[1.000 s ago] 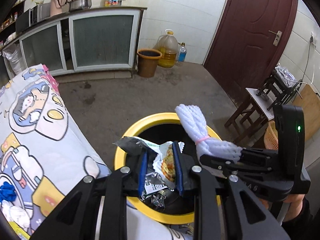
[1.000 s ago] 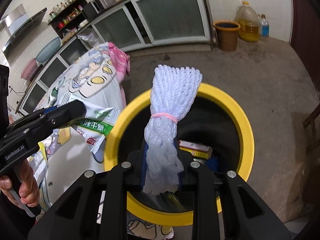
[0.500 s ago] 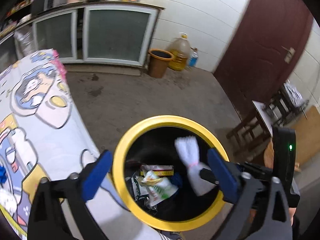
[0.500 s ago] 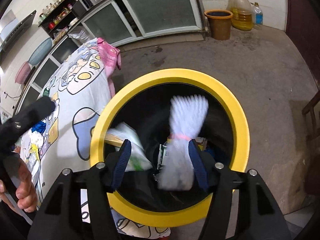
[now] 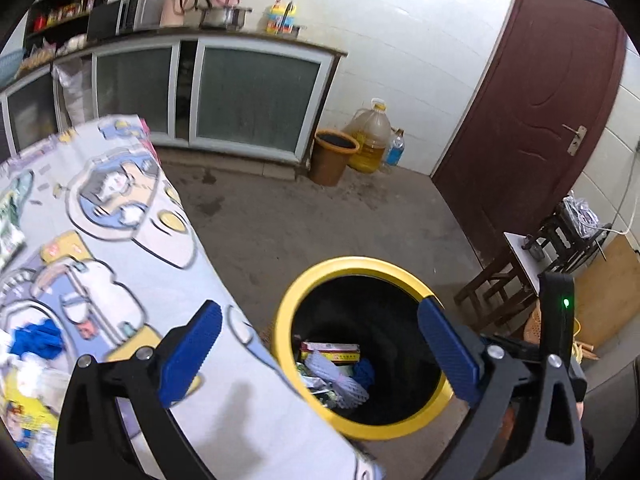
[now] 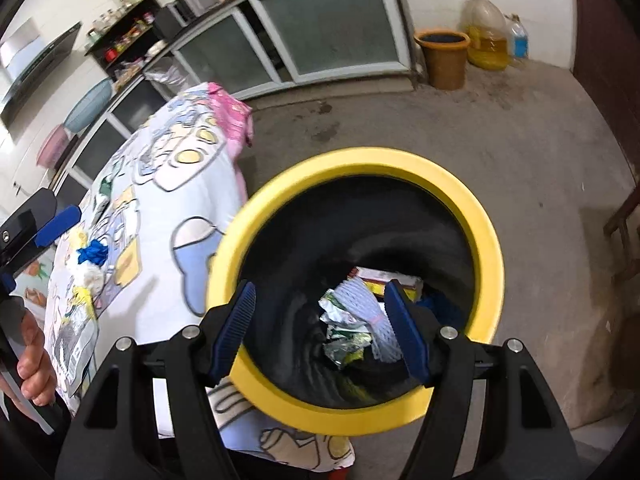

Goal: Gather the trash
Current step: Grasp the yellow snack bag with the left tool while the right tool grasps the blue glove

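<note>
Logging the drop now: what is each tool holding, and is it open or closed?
Left tool: open wide, empty; its jaws have just been opening.
Right tool: open, empty, above the yellow-rimmed trash bin; jaws just opening.

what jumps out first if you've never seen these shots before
The yellow-rimmed bin beside the table, with a white foam net and crumpled wrappers at its bottom. Next, the cartoon-print tablecloth on the left, with scraps left on it. Both the left gripper and right gripper stand open and empty.
</note>
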Tool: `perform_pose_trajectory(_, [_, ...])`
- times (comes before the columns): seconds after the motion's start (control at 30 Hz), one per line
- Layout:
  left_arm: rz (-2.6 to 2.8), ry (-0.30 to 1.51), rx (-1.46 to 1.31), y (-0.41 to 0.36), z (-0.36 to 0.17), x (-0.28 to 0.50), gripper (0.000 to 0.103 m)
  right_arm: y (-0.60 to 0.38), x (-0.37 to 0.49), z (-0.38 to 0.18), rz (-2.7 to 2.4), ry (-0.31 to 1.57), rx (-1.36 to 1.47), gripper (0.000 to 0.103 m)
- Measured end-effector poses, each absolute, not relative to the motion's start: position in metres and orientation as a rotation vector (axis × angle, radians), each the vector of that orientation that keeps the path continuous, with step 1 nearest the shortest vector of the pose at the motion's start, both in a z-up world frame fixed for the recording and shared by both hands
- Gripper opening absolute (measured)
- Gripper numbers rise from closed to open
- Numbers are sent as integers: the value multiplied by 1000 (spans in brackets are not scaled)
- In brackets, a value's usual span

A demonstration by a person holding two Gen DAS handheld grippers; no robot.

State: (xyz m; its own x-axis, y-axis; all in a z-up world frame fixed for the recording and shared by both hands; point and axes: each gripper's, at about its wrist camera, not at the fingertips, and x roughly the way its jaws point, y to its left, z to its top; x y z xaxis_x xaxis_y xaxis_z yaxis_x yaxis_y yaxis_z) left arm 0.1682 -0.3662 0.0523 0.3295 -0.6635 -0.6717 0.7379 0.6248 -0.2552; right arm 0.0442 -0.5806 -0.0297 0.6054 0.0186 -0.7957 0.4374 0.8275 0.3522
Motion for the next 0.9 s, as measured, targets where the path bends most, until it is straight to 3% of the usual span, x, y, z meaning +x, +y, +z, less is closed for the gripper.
perform_pose_trajectory(0.4, [-797, 665, 181, -174, 98, 136, 95, -486, 104, 13, -28, 823, 361, 64])
perform_pose_trajectory(0.63, [-601, 794, 146, -62, 61, 118, 95, -401, 151, 25, 175, 797, 207, 64])
perform_pose_trajectory(0.9, [-562, 949, -4, -31, 10, 123, 95, -333, 222, 22, 298, 860, 137, 60])
